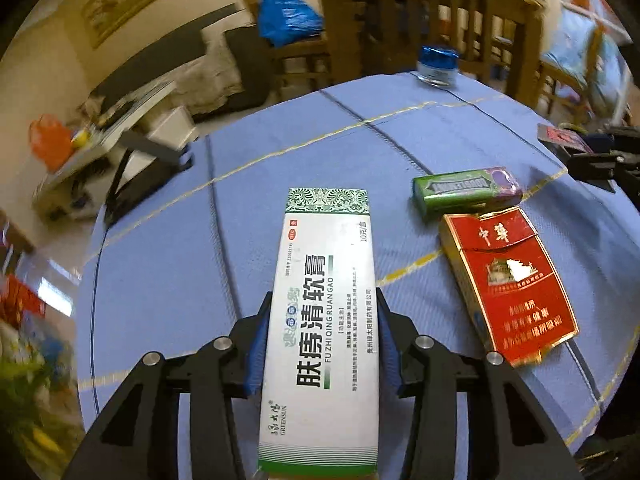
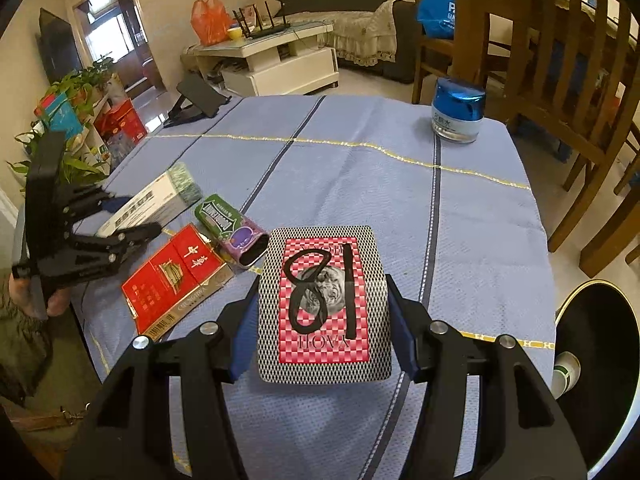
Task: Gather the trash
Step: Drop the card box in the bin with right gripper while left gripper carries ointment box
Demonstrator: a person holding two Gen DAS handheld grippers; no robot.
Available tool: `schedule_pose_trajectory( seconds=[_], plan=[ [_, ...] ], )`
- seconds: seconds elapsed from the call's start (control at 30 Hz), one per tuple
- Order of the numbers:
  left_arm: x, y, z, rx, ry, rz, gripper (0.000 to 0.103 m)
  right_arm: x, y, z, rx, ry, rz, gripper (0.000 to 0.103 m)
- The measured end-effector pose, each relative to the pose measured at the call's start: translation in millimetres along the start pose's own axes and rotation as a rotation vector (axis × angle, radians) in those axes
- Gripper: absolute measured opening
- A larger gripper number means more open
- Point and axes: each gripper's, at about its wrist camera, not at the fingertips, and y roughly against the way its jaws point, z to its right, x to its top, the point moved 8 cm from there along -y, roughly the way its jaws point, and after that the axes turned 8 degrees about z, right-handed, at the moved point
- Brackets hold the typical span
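Note:
My left gripper (image 1: 322,336) is shut on a long white and green ointment box (image 1: 324,320) and holds it just above the blue tablecloth (image 1: 200,240). To its right lie a green gum box (image 1: 466,192) and a flattened red cigarette pack (image 1: 508,284). My right gripper (image 2: 324,320) is shut on a red and white playing card (image 2: 324,304) marked 18. In the right wrist view the left gripper (image 2: 120,224) with the ointment box (image 2: 156,200) is at the left, beside the gum box (image 2: 232,232) and the cigarette pack (image 2: 176,280).
A blue-lidded glass jar (image 2: 458,110) stands at the table's far right. A black phone stand (image 2: 196,100) sits at the far left edge. A black bin (image 2: 600,352) stands on the floor right of the table. Wooden chairs (image 2: 552,60) stand behind.

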Motion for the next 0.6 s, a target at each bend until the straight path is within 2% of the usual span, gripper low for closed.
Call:
schedule_pose_trajectory(
  seconds=[0.13, 0.3, 0.43, 0.53, 0.6],
  plan=[
    [5, 22, -25, -0.028, 0.174, 0.050, 0.044, 3, 3, 4, -0.007, -0.014, 0.015, 0.056],
    [20, 46, -40, -0.040, 0.294, 0.111, 0.044, 5, 8, 10, -0.021, -0.036, 0.031, 0.056],
    [35, 58, -19, -0.032, 0.284, 0.149, 0.044, 8, 22, 31, -0.040, -0.105, 0.072, 0.056],
    [45, 61, -3, -0.041, 0.259, 0.160, 0.044, 2, 23, 47, -0.074, -0.136, 0.053, 0.056],
    [55, 59, 20, -0.077, 0.240, 0.159, 0.044, -3, 25, 55, -0.109, -0.139, 0.042, 0.056]
  ],
)
